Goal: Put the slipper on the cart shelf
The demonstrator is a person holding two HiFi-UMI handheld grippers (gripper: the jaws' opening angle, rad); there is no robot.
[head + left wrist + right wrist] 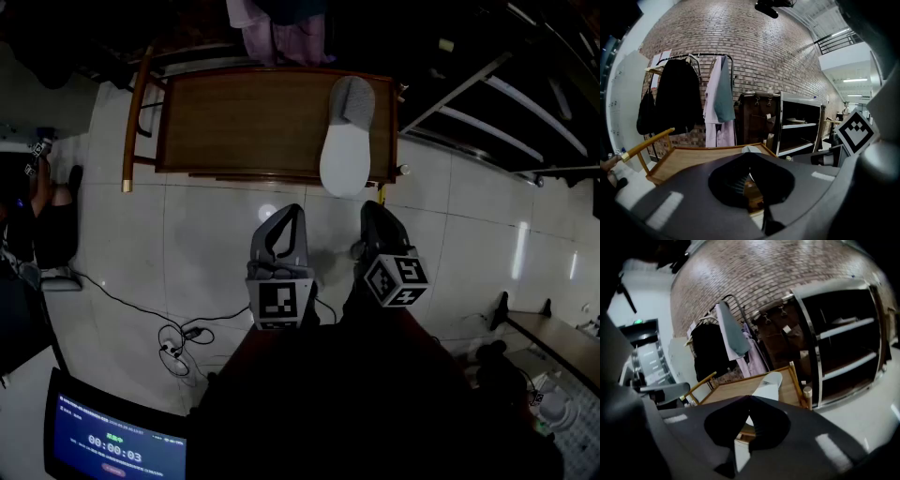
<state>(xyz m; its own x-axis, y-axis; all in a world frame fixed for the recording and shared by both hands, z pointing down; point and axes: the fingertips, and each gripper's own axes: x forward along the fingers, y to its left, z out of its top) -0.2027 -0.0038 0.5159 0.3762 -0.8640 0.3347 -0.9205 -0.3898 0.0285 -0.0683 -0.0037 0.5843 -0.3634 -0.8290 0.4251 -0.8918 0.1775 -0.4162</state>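
We see the white slipper point(345, 141) lying on the wooden cart point(234, 122), at the right end of its top shelf in the upper middle of the head view. Its long axis runs toward us, and the near end seems to overhang the edge. The right gripper point(373, 211), jaws pressed together on nothing, sits just below it and is nearer. The left gripper point(289, 214), likewise closed and empty, is further left. The right gripper view shows the slipper's length above the jaws; the left gripper view shows only a pale sliver.
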